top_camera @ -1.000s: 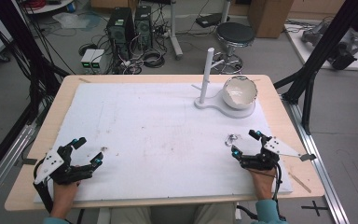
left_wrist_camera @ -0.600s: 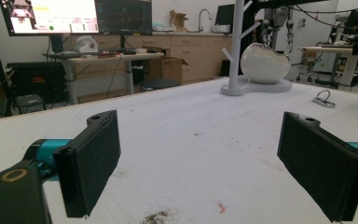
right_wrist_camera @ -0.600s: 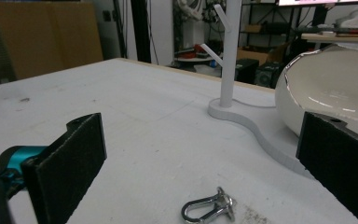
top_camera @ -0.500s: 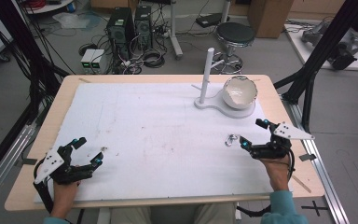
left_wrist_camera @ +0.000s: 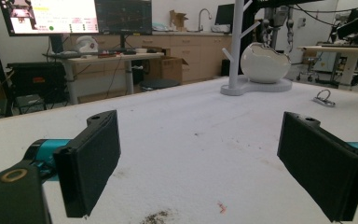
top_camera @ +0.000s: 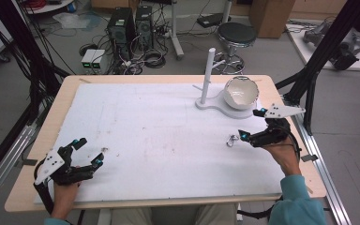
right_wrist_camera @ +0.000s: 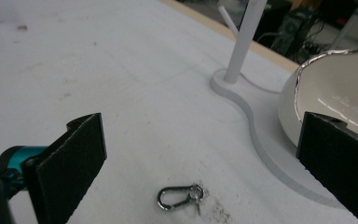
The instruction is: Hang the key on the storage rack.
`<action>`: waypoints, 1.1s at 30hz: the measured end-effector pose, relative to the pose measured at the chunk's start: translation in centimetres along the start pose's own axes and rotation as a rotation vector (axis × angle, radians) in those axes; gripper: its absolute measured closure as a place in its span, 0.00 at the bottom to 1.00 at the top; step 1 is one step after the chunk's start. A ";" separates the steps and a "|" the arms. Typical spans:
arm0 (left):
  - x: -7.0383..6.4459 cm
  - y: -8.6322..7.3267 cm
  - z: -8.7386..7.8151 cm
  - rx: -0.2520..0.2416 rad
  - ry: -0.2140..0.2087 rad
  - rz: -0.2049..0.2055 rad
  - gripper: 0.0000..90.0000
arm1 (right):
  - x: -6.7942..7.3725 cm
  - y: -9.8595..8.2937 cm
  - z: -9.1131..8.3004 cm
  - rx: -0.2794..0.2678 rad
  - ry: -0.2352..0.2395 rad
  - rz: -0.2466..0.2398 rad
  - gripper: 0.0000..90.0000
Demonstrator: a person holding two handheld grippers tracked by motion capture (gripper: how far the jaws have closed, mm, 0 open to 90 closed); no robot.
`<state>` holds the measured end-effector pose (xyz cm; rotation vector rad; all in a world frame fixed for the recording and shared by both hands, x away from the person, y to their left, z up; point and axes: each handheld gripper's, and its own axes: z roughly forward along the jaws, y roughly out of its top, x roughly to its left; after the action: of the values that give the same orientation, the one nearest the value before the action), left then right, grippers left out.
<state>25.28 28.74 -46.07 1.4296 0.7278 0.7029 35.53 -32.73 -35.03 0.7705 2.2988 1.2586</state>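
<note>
Carabiner: one; bowl: one; post: one.

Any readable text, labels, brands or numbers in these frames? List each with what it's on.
None can be read.
Monitor behind the table, left gripper view: coloured panels and rows of text, too small and blurred to read.
Carabiner clip, white bowl, white peg stand, left gripper and right gripper: no visible markings.
</note>
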 end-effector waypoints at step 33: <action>0.0 0.0 0.1 0.003 -0.001 -0.003 0.15 | -1.8 -0.2 6.6 0.515 0.154 -0.156 0.01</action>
<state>25.33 28.67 -46.07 1.4309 0.7301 0.6993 40.70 -29.74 -38.41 0.6503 2.7923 0.6792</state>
